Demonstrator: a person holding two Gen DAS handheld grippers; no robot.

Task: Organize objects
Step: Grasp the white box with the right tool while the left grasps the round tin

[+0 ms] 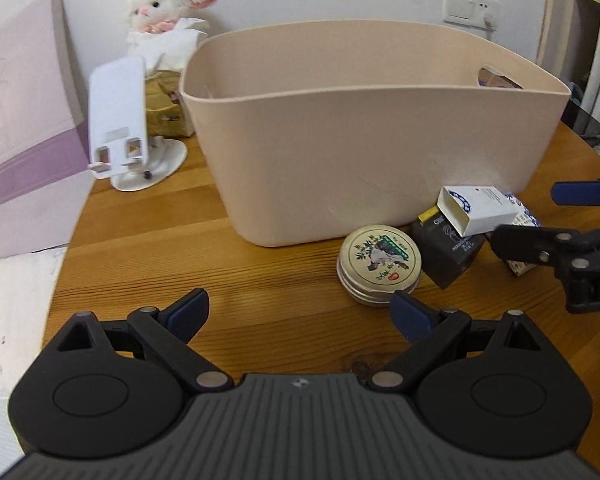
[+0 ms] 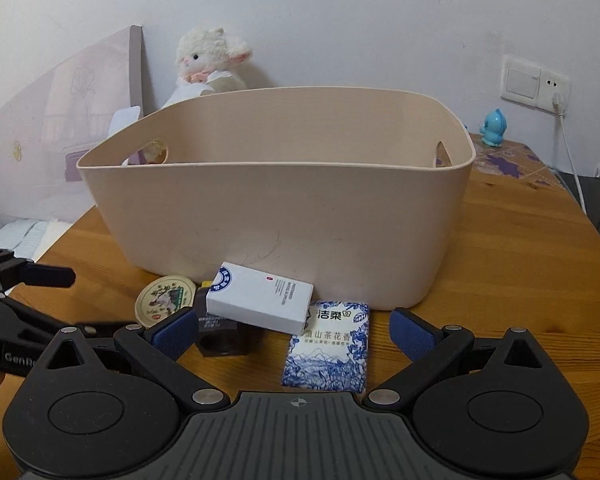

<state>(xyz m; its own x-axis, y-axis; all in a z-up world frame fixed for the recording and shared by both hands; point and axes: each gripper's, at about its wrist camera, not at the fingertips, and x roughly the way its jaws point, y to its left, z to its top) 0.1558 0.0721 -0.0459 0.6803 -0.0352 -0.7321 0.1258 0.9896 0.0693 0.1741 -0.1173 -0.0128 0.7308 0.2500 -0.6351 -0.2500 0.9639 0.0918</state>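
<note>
Both claws (image 1: 300, 312) (image 2: 294, 334) wide apart, unladen

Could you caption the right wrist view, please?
Open right gripper above tissue pack, beige bin behind.

Left gripper (image 1: 300, 314): black linkage arms, silver rivets, blue pads (image 1: 190, 310), ribbed grey base at bottom. Right gripper (image 2: 294, 332) identical; white "GenR" lettering lower left
</note>
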